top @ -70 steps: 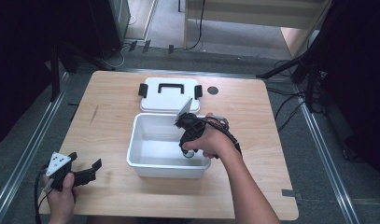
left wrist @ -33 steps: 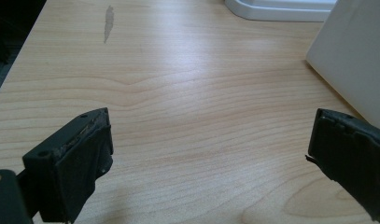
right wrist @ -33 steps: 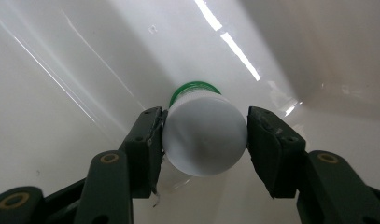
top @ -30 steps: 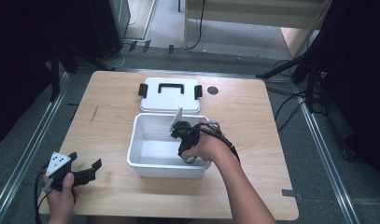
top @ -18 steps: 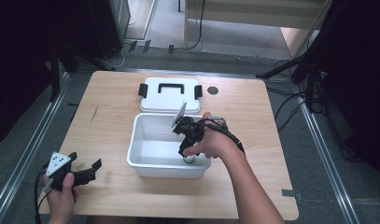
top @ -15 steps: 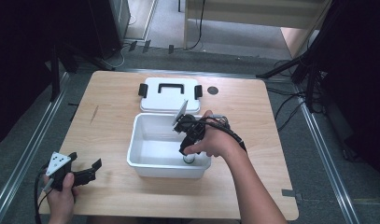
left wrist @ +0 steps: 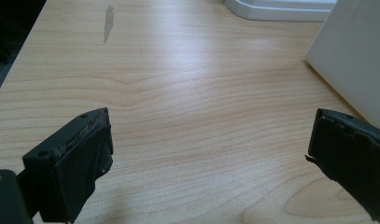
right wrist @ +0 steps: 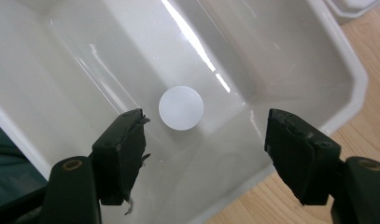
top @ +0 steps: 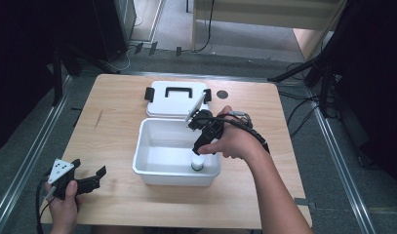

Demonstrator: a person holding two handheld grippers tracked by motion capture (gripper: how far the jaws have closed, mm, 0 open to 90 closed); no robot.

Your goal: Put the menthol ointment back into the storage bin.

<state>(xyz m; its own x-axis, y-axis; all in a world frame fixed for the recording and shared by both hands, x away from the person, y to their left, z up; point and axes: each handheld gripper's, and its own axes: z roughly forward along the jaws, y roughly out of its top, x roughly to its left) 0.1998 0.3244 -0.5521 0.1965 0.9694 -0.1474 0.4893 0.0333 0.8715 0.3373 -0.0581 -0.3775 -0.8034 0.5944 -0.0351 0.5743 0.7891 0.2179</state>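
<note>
The right tool [right wrist: 204, 140] hangs agape over the bin [right wrist: 346, 60], with a ball [right wrist: 180, 108] at 11 o'clock; the left tool [left wrist: 211, 154] rests agape on the bench [left wrist: 178, 93].

Glossy white plastic bin [right wrist: 318, 60]; matt white ball [right wrist: 180, 108]; smooth pale wood-grain surface [left wrist: 178, 93]; matt black fingers [right wrist: 120, 149].

The high view looks forward and down from above my side of the bench [top: 118, 122], far enough off to take in all four edges. My left gripper view sits low near the front left corner, facing across the bare wood toward the white tub's [left wrist: 351, 60] outer wall. My right gripper view looks almost straight down, close, into the tub, perhaps its front right corner. All three share that tub.
</note>
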